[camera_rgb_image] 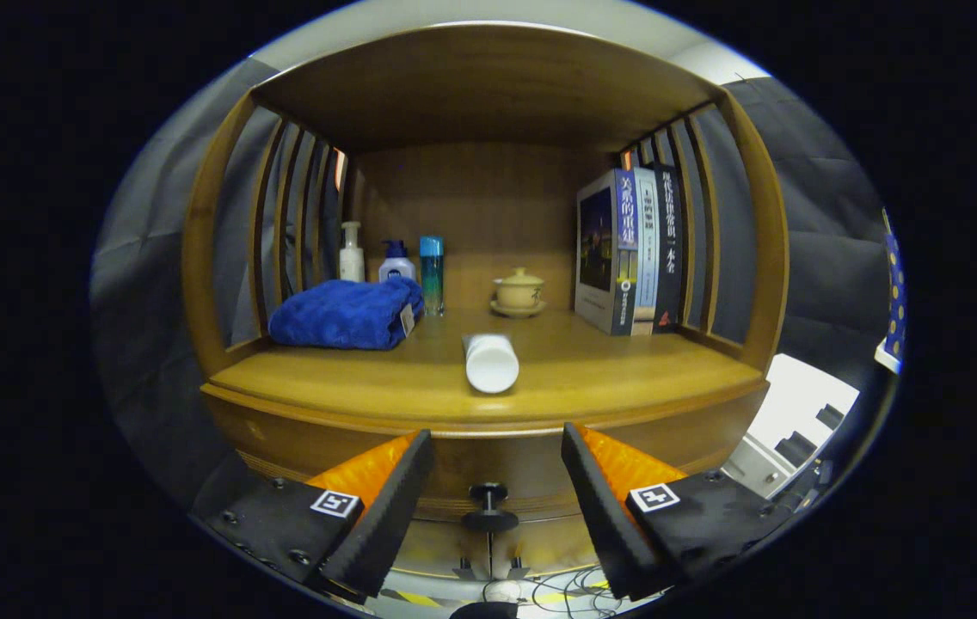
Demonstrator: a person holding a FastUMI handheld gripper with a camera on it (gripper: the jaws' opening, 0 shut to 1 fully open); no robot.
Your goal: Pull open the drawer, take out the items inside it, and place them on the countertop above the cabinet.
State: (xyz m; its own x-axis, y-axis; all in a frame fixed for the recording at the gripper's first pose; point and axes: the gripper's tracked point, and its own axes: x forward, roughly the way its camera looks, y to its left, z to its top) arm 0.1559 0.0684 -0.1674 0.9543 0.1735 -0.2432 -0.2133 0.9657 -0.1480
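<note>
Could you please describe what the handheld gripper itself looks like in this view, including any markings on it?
The gripper has two wedge-shaped fingers that taper toward their tips, with ribbed inner faces. Each sits on a flat black block fixed with small screws, and each block carries a small square black-and-white marker. The fingers stand apart, with nothing between them.

On the wooden cabinet's countertop [609,378] a white cylindrical bottle [491,362] lies at the front centre, a folded blue towel [344,315] to its left before three upright bottles [394,265], a lidded ceramic cup on a saucer [519,292] behind it, standing books [630,251] at right, and the black drawer knob [488,505] below between the gripper's [497,499] parted fingers.
</note>
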